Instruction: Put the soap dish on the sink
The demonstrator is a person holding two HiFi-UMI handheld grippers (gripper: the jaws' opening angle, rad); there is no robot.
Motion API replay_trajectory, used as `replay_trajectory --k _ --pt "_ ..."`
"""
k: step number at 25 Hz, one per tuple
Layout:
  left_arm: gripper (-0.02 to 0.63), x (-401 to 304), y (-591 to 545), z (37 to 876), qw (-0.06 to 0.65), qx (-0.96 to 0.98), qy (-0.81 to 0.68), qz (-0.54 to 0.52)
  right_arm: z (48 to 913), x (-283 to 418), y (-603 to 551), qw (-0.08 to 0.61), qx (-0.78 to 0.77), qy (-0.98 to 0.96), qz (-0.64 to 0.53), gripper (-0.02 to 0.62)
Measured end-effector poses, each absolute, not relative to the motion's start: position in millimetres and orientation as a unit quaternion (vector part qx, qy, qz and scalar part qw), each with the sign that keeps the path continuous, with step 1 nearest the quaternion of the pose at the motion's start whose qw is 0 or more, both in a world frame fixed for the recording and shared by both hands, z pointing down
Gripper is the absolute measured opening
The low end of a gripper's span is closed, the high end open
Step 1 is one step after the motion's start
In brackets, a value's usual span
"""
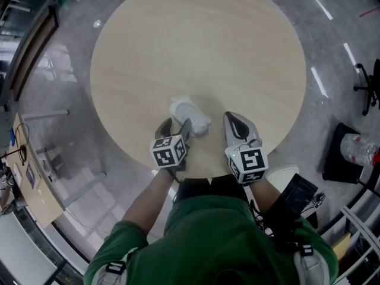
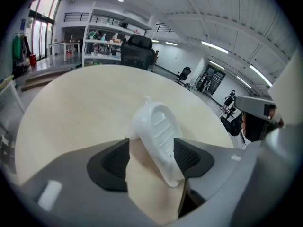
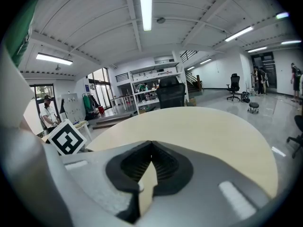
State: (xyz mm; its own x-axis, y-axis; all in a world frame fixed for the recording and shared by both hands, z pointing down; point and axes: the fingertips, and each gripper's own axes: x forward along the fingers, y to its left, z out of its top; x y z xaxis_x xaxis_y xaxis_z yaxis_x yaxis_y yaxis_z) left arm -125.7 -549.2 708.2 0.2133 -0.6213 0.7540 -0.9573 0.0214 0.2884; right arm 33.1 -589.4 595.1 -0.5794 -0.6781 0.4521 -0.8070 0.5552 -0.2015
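A white ribbed soap dish lies on the round pale wooden table, close to its near edge. My left gripper reaches over that edge with its jaws spread wide around the dish's near end. In the left gripper view the soap dish sits between the dark pads, right beside the right pad, with a clear gap of table to the left one. It rests on the table. My right gripper hovers to the right of the dish, shut, its tips meeting with nothing between them.
The table's near rim runs just under both grippers. On the floor to the right stand an office chair and a clear plastic bottle on a black mat. A wooden bench lies at the left.
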Motion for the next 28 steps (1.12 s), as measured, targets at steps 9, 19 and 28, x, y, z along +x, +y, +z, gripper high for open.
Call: replay_trajectory --k 9,19,28 --pt "0.058 -110 -531 605 0.198 0.713 -0.657 0.144 566 43 -567 0.140 0.403 -0.888 0.175 0.003" --pt "0.006 -93 -502 523 0.094 0.735 -0.663 0.105 528 19 -530 0.113 0.364 -0.916 0.123 0.003" --pt "0.006 -81 -457 495 0.091 0.766 -0.634 0.055 497 17 -475 0.103 0.385 -0.913 0.087 0.003"
